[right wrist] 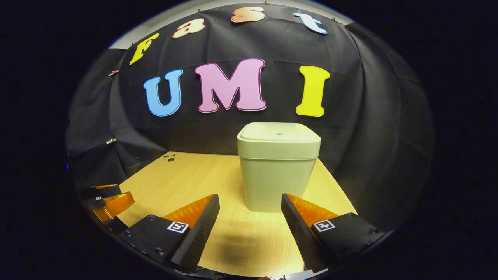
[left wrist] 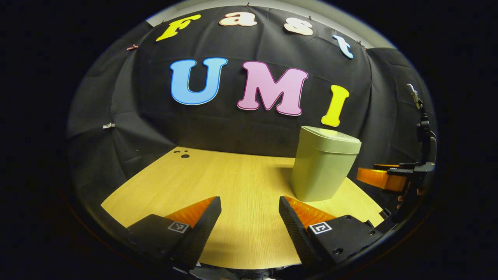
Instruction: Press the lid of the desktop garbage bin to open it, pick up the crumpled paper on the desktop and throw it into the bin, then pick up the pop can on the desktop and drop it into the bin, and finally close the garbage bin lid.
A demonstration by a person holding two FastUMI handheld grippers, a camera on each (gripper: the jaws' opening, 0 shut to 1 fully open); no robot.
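Now both grippers are hanging spread and empty: the right gripper (right wrist: 249,217) is facing the bin (right wrist: 277,171) squarely, the left gripper (left wrist: 249,217) beside it. Lid (right wrist: 278,132) is sitting shut; pressing it probably comes next.

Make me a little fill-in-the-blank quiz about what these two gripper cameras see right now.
1. The lid of the garbage bin is ____.
2. The bin stands on a ____ table.
3. The left gripper has its fingers ____, with nothing between them.
4. In the right gripper view, the bin sits straight ahead of the right gripper, whose fingers hold ____.

Missing words: closed; wooden; open; nothing
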